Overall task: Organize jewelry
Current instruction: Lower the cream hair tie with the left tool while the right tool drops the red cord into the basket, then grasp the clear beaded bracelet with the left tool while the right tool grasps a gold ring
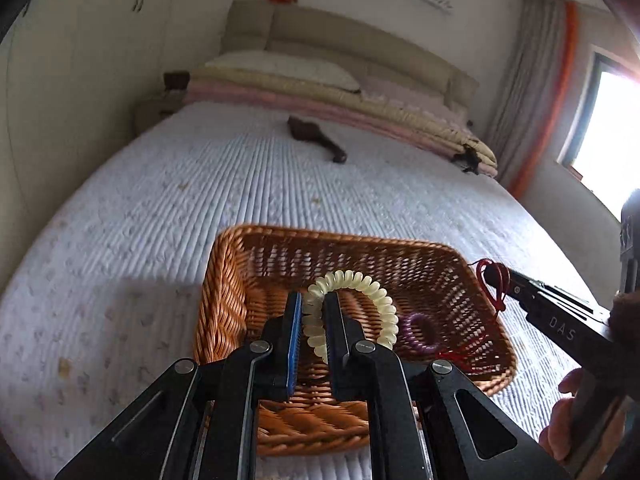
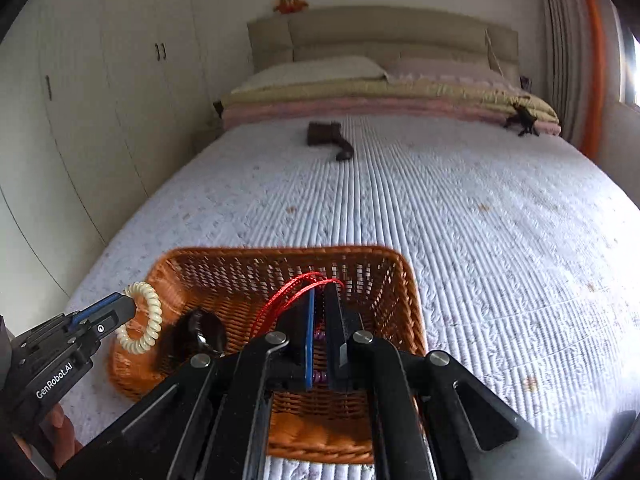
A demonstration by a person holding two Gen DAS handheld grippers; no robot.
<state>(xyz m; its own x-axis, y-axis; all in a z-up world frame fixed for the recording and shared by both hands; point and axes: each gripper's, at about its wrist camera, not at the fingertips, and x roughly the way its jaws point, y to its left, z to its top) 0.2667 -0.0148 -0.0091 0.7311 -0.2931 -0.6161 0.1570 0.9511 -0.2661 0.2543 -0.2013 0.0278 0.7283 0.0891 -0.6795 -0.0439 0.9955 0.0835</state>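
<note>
A brown wicker basket [image 1: 228,304] stands on the bed; it also shows in the right wrist view [image 2: 404,304]. My left gripper [image 1: 314,300] is shut on a cream spiral bracelet [image 1: 360,284] and holds it over the basket's left part; both show in the right wrist view, gripper [image 2: 130,306] and bracelet [image 2: 150,320]. My right gripper [image 2: 320,292] is shut on a red string bracelet [image 2: 288,296] with purple beads [image 2: 320,376], over the basket; it shows in the left wrist view [image 1: 490,276]. A purple bead ring [image 1: 420,332] hangs on the red cord inside the basket.
The basket sits on a white quilted bedspread [image 2: 460,220]. A dark brown brush [image 2: 328,138] lies farther up the bed. Folded blankets and pillows [image 2: 380,92] lie by the headboard. A dark round object [image 2: 200,332] lies inside the basket. Wardrobes stand at left, a curtained window at right.
</note>
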